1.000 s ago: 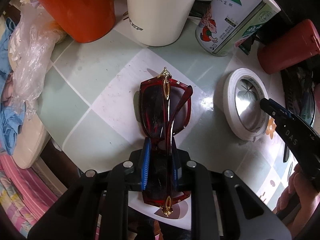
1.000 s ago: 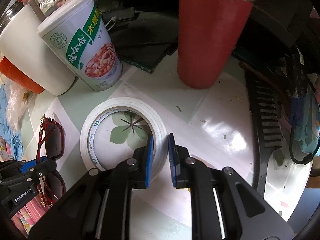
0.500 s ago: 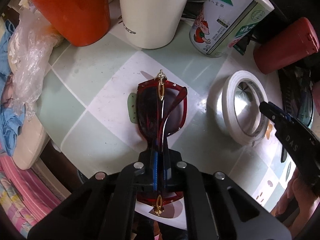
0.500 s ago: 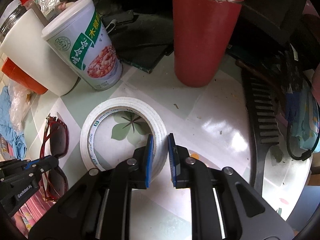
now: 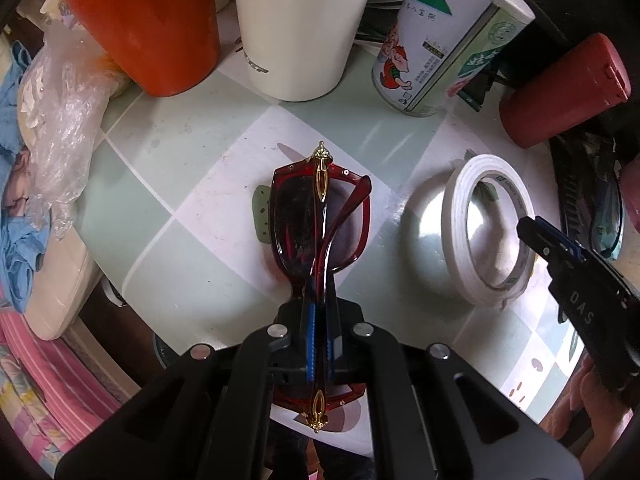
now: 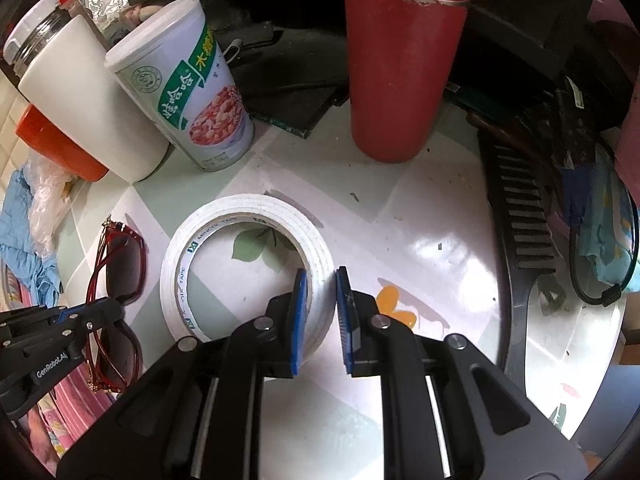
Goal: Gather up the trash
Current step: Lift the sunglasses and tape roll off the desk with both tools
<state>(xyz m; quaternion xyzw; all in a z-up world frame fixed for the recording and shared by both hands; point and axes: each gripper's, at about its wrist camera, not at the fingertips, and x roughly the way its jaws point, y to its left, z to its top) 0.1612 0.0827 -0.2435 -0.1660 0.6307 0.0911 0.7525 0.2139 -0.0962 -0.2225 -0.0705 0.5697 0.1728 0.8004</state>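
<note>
Counting for you:
Left claw [image 5: 318, 344]: pinching one pair of sunglasses [image 5: 320, 220].
Right claw [image 6: 323, 312]: pinching one tape roll [image 6: 246, 268].
Cups on your tabletop [image 6: 420, 240]: three.

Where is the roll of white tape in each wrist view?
Left wrist: tape roll at right of centre, right of the sunglasses.
Right wrist: tape roll at centre, its wall between the right gripper pads.
Shared landmark: green-and-white can.

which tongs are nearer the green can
Right. The right tongs, clamped on the tape, sit just below the can; the left tongs, on the sunglasses, lie farther off.
</note>
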